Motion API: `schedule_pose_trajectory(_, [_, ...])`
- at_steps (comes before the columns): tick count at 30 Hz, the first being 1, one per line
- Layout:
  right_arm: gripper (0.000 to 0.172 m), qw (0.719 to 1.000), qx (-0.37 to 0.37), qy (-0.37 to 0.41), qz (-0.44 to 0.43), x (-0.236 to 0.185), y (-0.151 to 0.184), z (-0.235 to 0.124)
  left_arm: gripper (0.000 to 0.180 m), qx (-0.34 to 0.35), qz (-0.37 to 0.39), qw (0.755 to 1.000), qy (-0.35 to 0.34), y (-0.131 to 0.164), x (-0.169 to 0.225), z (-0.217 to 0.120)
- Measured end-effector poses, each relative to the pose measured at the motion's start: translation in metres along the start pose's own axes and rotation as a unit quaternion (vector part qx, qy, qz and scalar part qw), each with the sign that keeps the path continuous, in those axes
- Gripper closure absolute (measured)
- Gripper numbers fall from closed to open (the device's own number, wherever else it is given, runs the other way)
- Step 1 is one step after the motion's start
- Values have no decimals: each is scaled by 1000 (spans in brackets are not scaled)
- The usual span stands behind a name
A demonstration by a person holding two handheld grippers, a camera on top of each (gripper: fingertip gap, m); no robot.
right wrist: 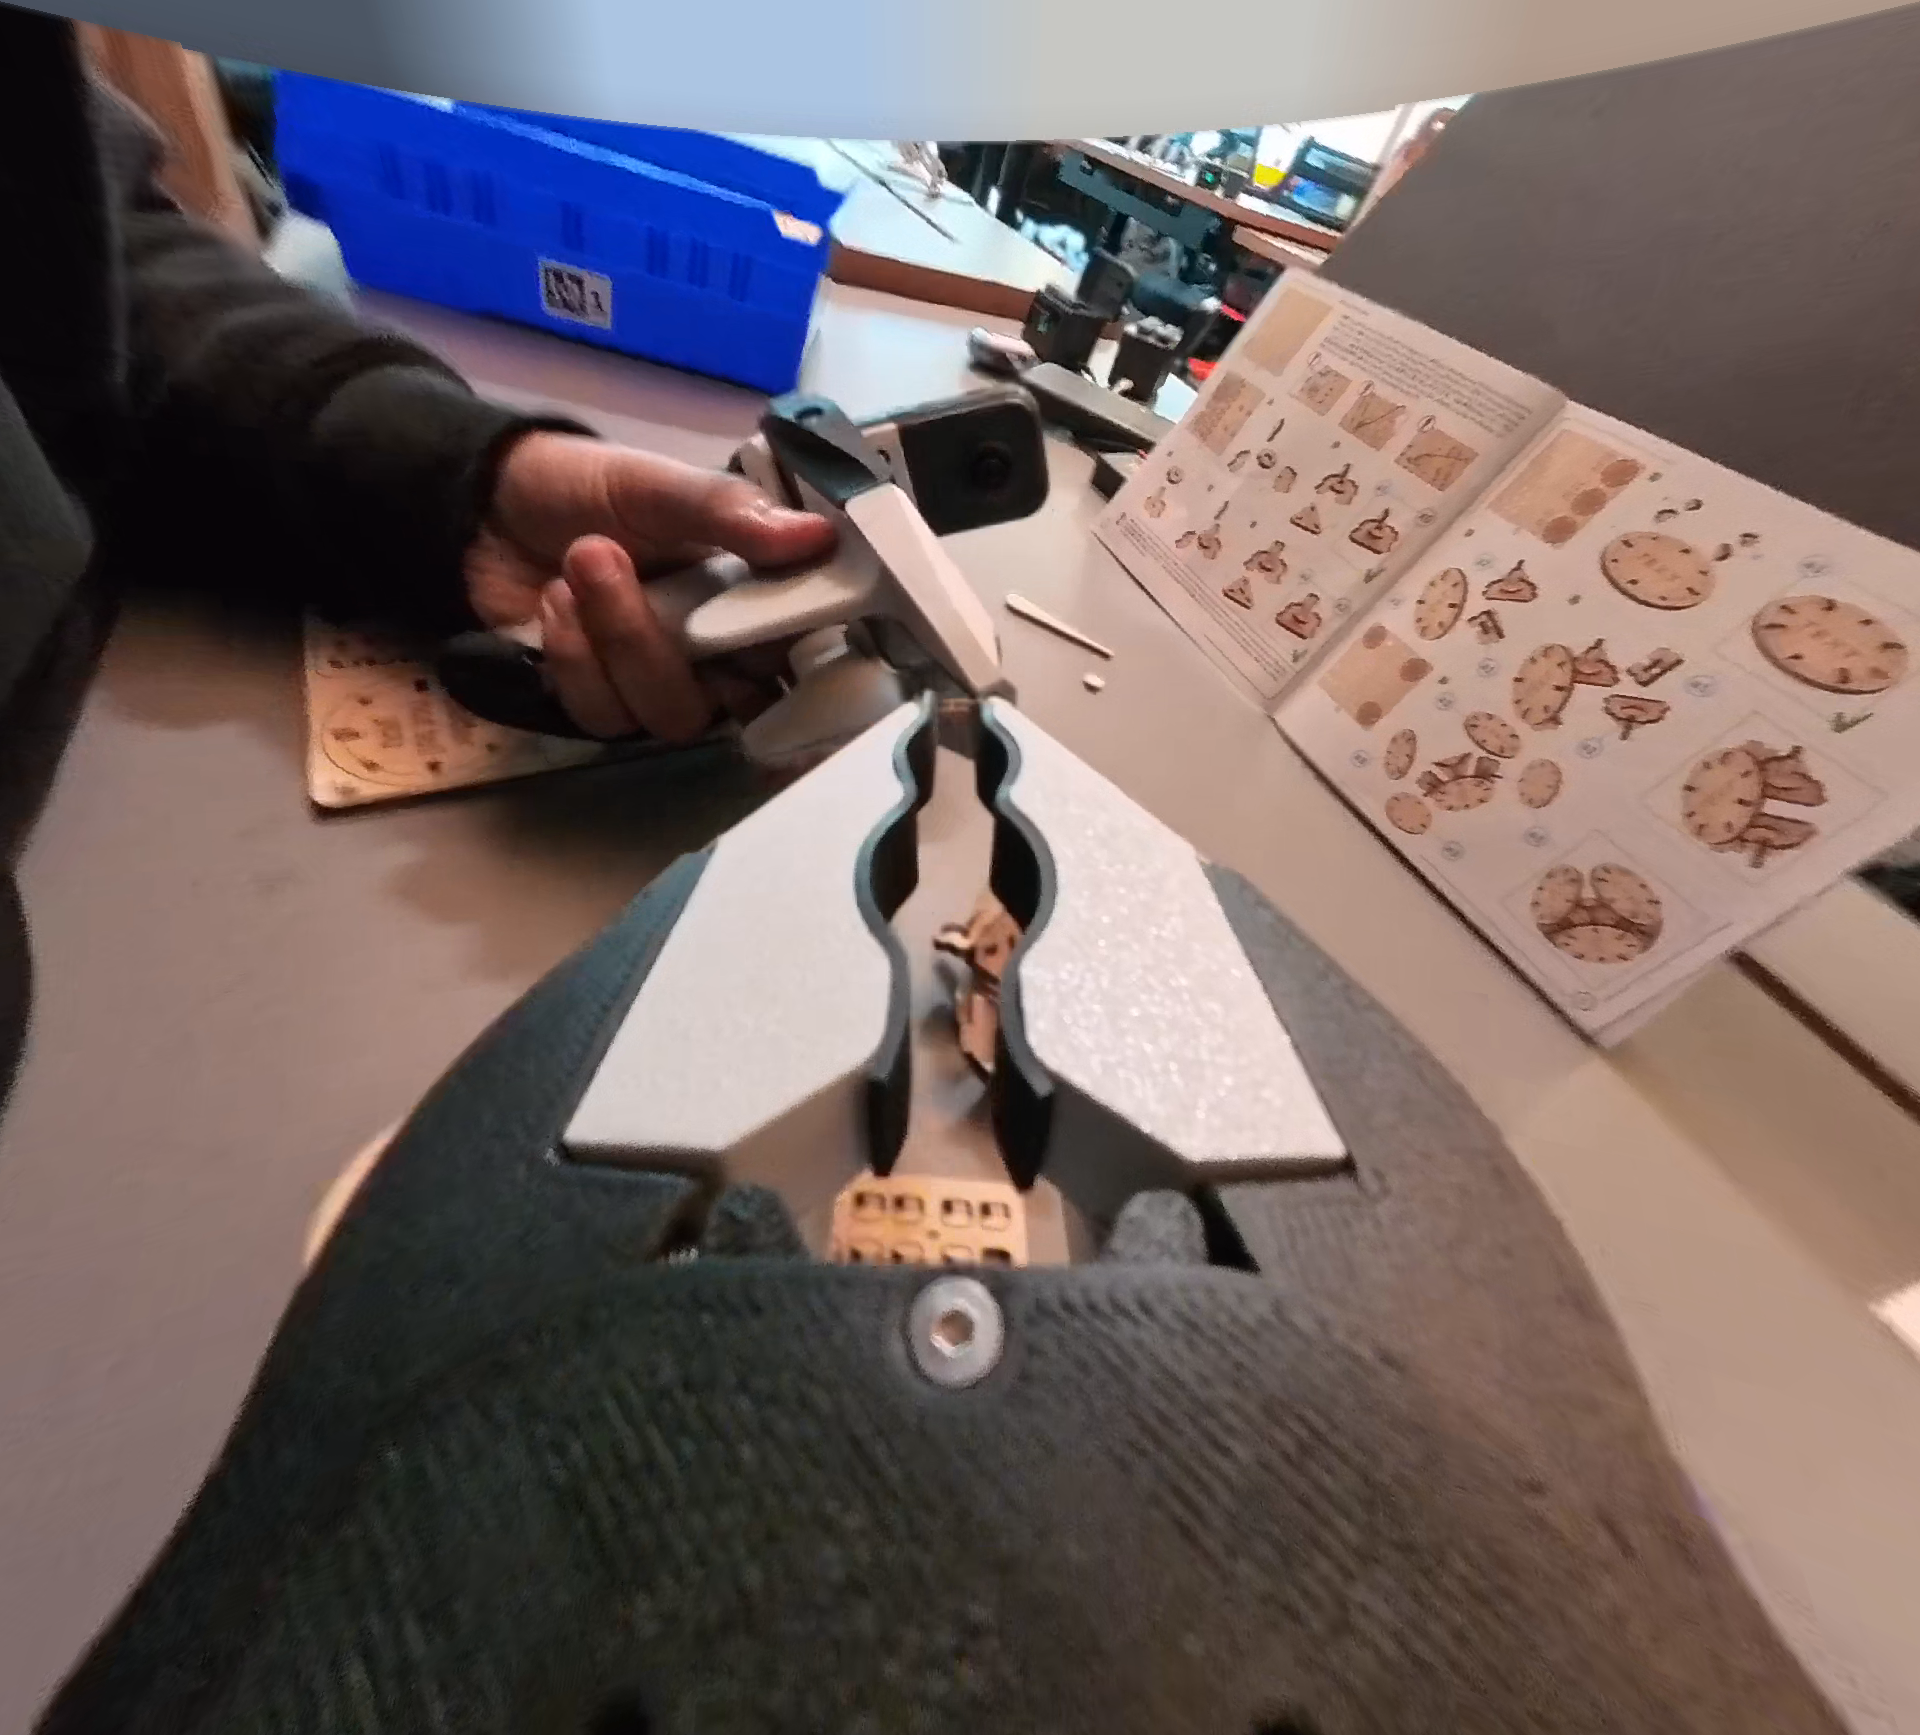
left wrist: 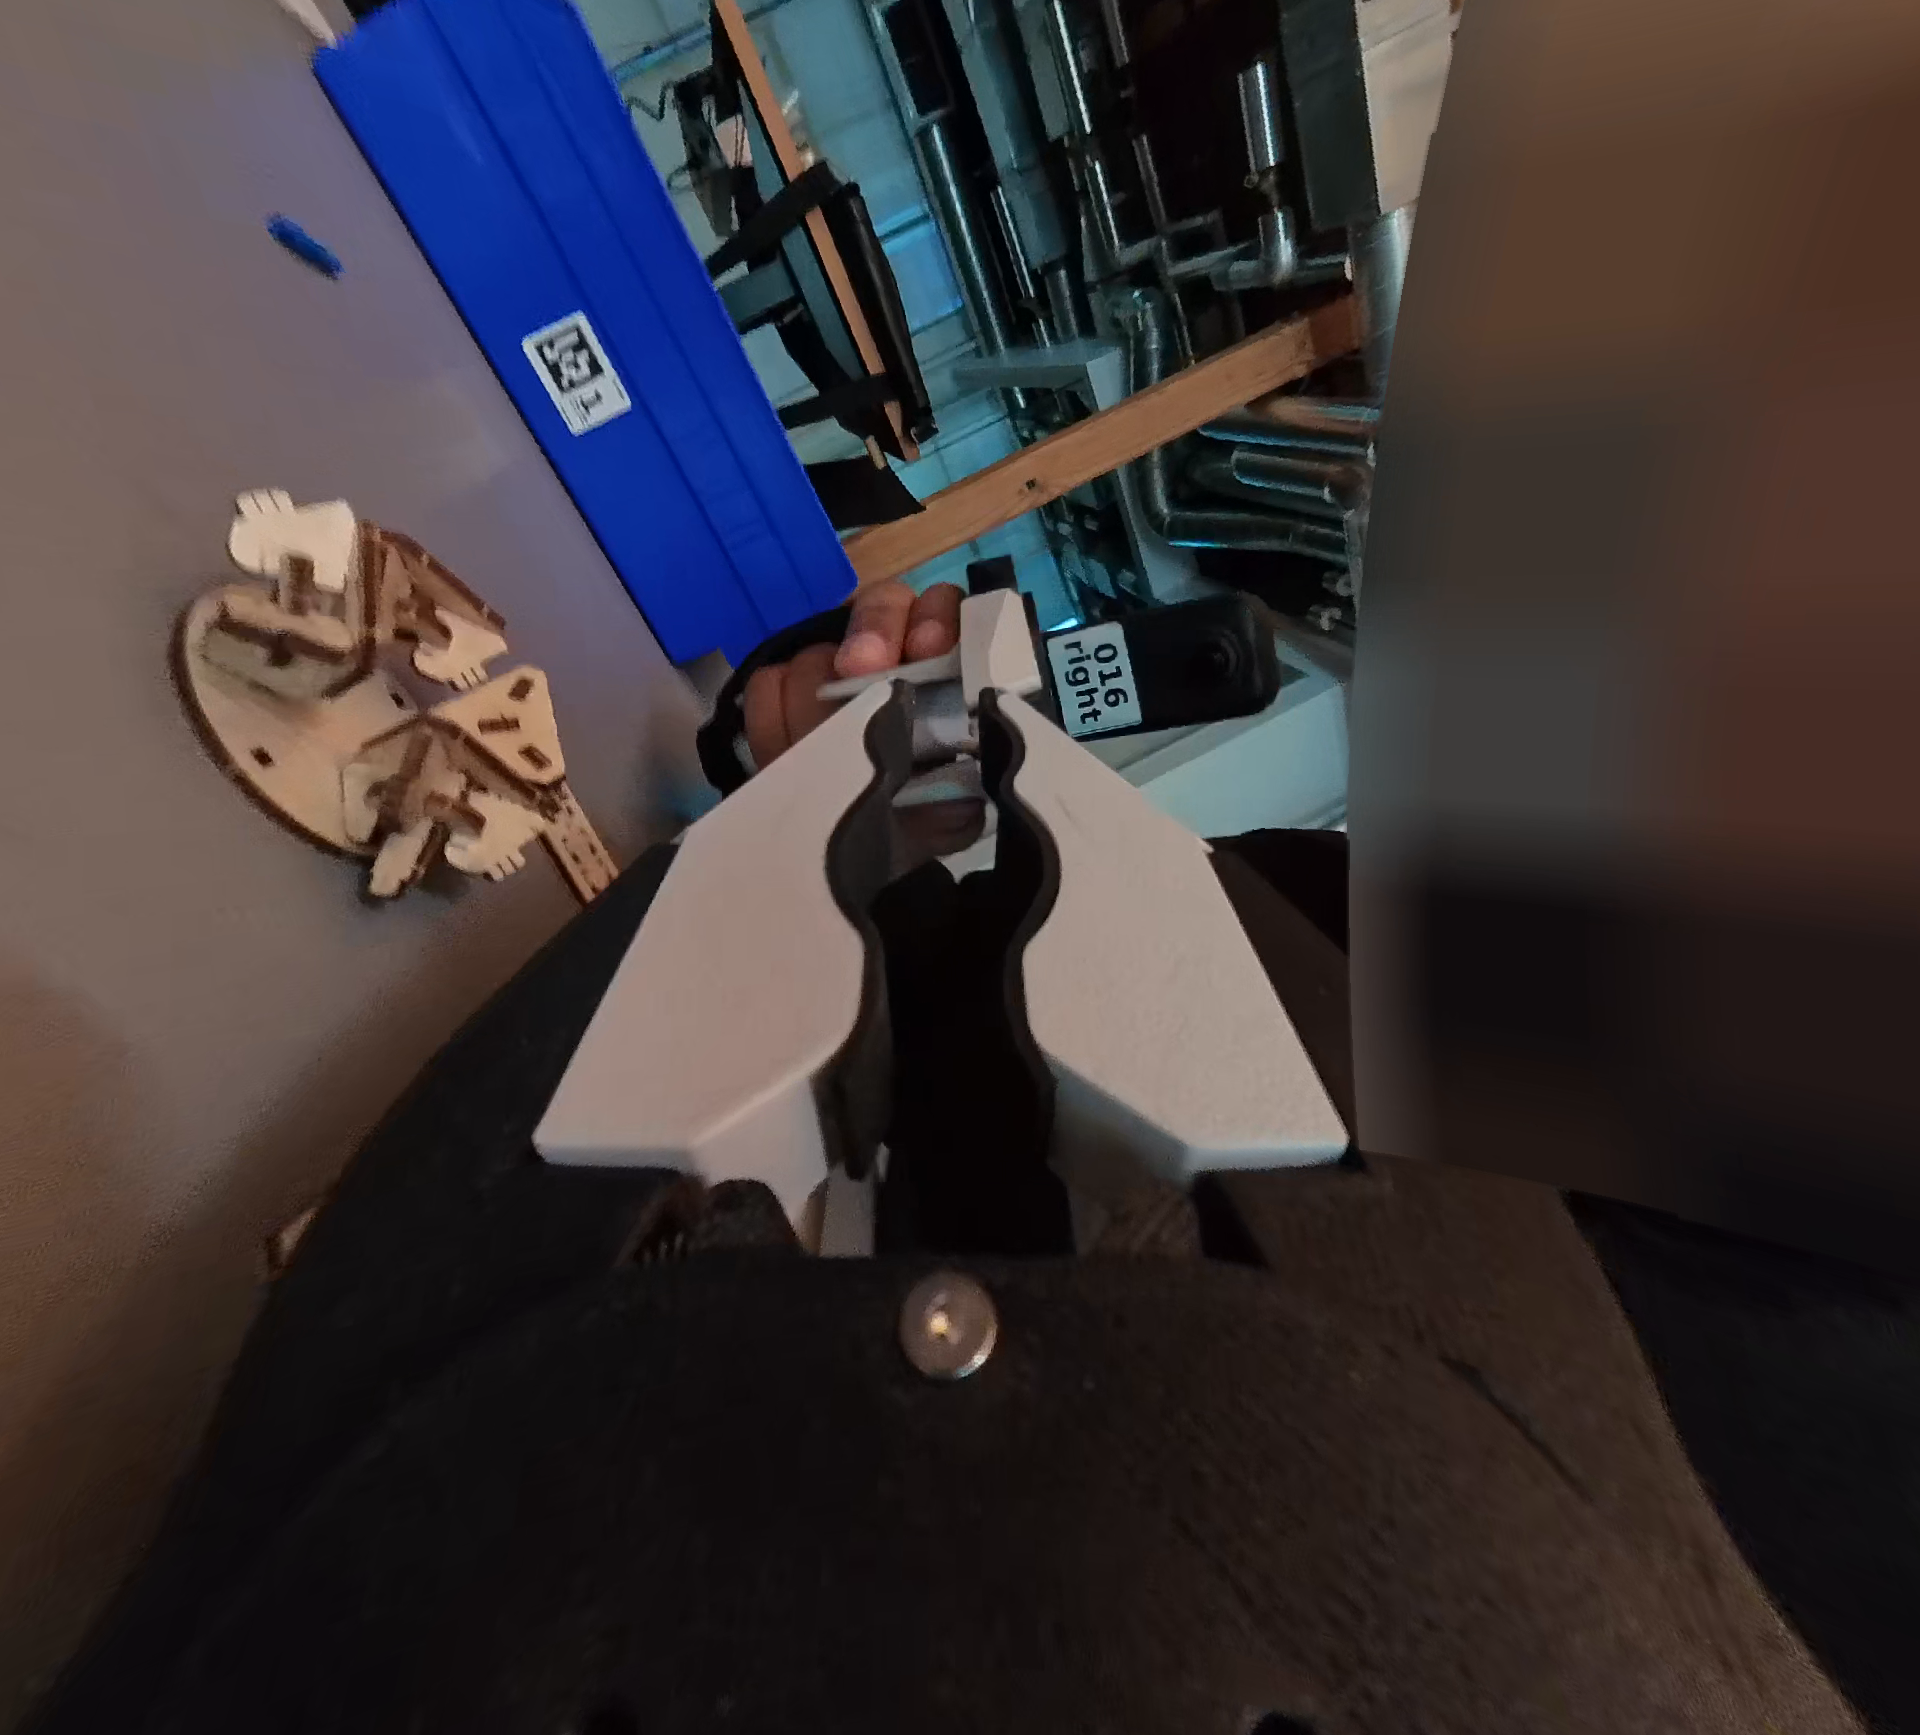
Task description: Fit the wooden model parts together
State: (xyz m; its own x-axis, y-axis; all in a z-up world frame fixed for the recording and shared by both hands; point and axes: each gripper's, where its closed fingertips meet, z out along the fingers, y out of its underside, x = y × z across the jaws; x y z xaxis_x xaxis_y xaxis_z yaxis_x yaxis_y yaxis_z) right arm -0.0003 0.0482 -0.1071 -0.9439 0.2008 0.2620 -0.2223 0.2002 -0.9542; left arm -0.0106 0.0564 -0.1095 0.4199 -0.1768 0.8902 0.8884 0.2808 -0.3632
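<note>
Grey table [right wrist: 208,958] is seen bearing a blue bin [right wrist: 540,251], marked with a white code sticker [left wrist: 577,374], and an open booklet [right wrist: 1507,646] of printed assembly diagrams. A wooden model [left wrist: 364,688] is set near the bin. The left gripper [left wrist: 940,719] is held slightly parted. The white-labelled right gripper [right wrist: 954,719] is clamped on a small wooden piece [right wrist: 952,711] above the table, tip to tip with the left; its long axis cannot be told.

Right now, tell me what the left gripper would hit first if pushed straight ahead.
Most likely the right gripper. It sits just past the left gripper fingertips, tip to tip, with the person's hand beside it. Depth is unclear; they may already touch.
</note>
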Motion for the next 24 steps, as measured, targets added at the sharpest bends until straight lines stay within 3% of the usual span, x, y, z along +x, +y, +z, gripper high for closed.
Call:
schedule_pose_trajectory(3, [167, 994, 43, -31, 99, 1, -10, 0, 172, 27, 124, 992, -29, -11, 9, -4])
schedule_pose_trajectory(6, [167, 969, 87, -62, 221, 9, -18, -3, 171, 25, 286, 953, -98, -16, 16, -6])
schedule_pose_trajectory(11, [168, 900, 156, -115, 390, 23, -24, -8, 171, 20, 515, 832, -206, -15, 23, -5])
schedule_pose_trajectory(15, [168, 855, 177, -153, 463, 22, -23, -3, 175, 12, 655, 707, -267, -9, 25, -2])
schedule_pose_trajectory(20, [168, 801, 202, -196, 528, 17, -28, 2, 172, -5, 683, 673, -284, -3, 21, 2])
schedule_pose_trajectory(24, [167, 786, 202, -207, 546, 15, -27, 4, 177, 8, 693, 662, -287, -6, 26, -1])
